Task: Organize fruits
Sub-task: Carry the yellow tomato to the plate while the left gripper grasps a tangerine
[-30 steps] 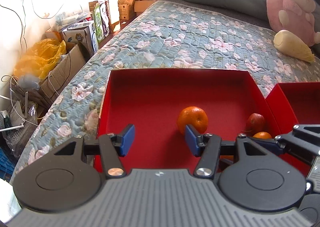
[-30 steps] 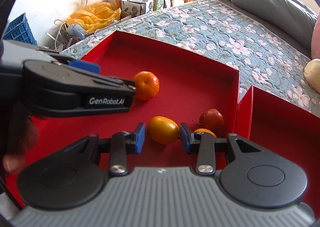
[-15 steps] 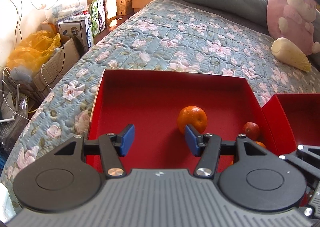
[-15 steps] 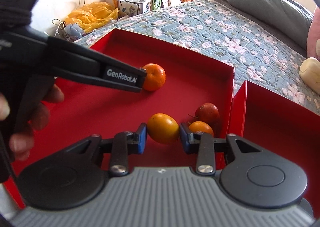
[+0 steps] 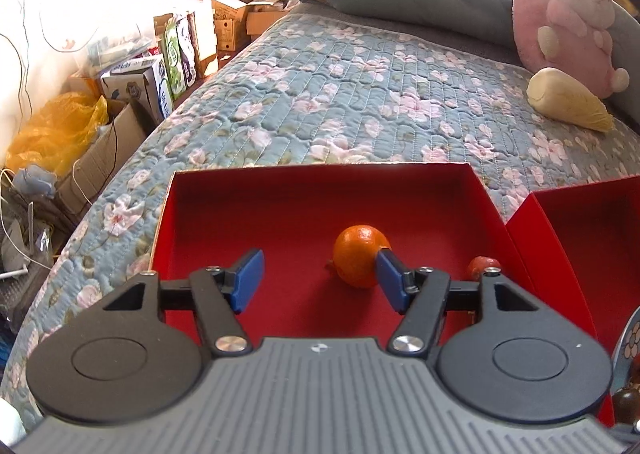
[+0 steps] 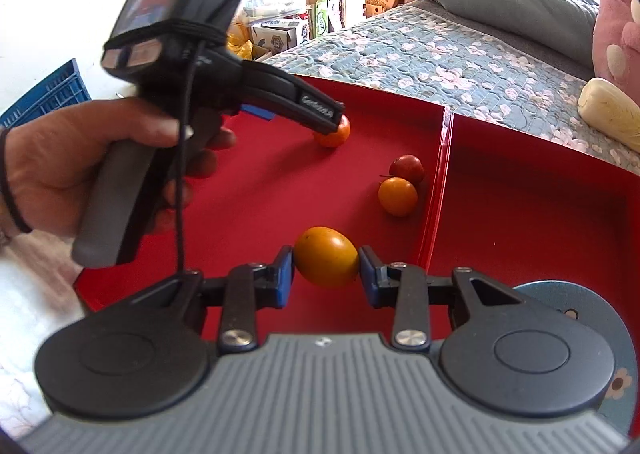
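Note:
My right gripper (image 6: 326,274) is shut on a yellow-orange oval fruit (image 6: 326,262) and holds it above the left red box (image 6: 260,189). In that box lie a mandarin (image 6: 332,131), a small red fruit (image 6: 407,168) and a small orange fruit (image 6: 397,196). My left gripper (image 5: 316,278) is open over the same box (image 5: 280,221); the mandarin (image 5: 360,260) sits just inside its right finger. The left gripper's finger tip shows in the right wrist view (image 6: 320,113), touching the mandarin. A second red box (image 6: 532,213) stands empty on the right.
Both boxes rest on a floral quilt (image 5: 360,93). A cream plush (image 5: 568,105) and a pink plush (image 5: 568,13) lie at the far right. Cardboard boxes (image 5: 160,69) and a yellow bag (image 5: 52,129) stand beside the bed. A patterned plate (image 6: 616,354) is at lower right.
My right gripper has lifted the yellow-orange fruit up and back from the box floor. My left gripper has pulled back and risen a little; the mandarin stays by its right finger.

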